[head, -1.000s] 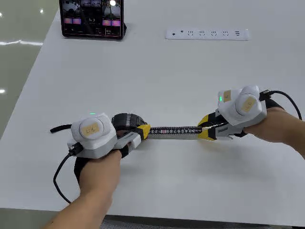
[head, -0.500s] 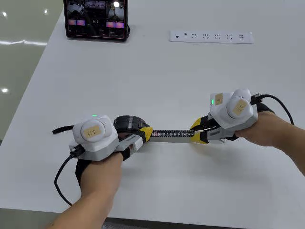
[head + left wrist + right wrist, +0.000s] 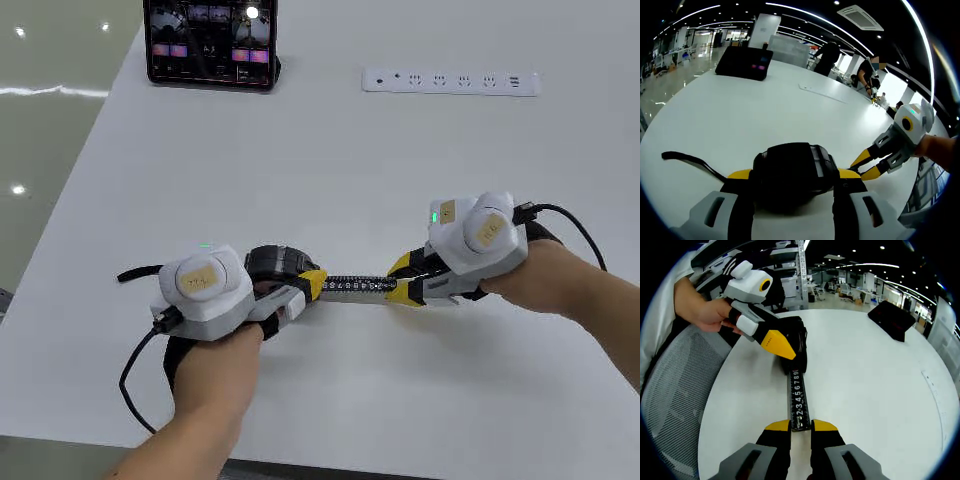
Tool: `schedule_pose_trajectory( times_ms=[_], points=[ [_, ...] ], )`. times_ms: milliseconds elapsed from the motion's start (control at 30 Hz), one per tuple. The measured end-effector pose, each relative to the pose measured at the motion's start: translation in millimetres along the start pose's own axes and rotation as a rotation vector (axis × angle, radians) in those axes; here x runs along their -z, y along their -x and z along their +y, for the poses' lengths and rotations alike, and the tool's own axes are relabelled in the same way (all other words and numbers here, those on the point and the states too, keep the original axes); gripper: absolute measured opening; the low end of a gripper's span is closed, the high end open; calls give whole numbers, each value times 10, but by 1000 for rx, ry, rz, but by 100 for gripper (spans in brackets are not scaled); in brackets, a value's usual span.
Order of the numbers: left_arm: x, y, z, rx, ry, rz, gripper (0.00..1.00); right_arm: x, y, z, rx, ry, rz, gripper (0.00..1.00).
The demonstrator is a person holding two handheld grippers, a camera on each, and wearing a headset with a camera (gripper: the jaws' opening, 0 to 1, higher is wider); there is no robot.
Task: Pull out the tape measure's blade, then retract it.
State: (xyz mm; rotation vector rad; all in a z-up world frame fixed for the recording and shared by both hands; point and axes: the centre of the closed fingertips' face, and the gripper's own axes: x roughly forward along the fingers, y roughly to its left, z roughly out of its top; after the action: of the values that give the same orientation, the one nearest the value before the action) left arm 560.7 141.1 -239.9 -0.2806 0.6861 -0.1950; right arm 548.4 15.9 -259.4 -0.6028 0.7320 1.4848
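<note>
Black blade lay along the tabletop's near edge, tip clenched in right gripper, case grasped by left gripper.

Tape measure blade: white numerals 2 through 9 readable.

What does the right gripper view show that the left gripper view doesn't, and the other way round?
Right gripper view: the blade and its numbers, tip pinched in the right gripper's jaws. Left gripper view: the strap trailing from the case. Both: the case, clamped by the left gripper, the white table and the tablet.
</note>
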Motion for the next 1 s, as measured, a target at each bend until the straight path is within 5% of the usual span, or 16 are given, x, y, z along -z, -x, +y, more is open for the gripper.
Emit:
schedule_pose_trajectory(
  times_ms=[1000],
  points=[
    [-17,4,7,17,18,-10,59,-374,-311,49,-26,-6,-62,11]
  ],
)
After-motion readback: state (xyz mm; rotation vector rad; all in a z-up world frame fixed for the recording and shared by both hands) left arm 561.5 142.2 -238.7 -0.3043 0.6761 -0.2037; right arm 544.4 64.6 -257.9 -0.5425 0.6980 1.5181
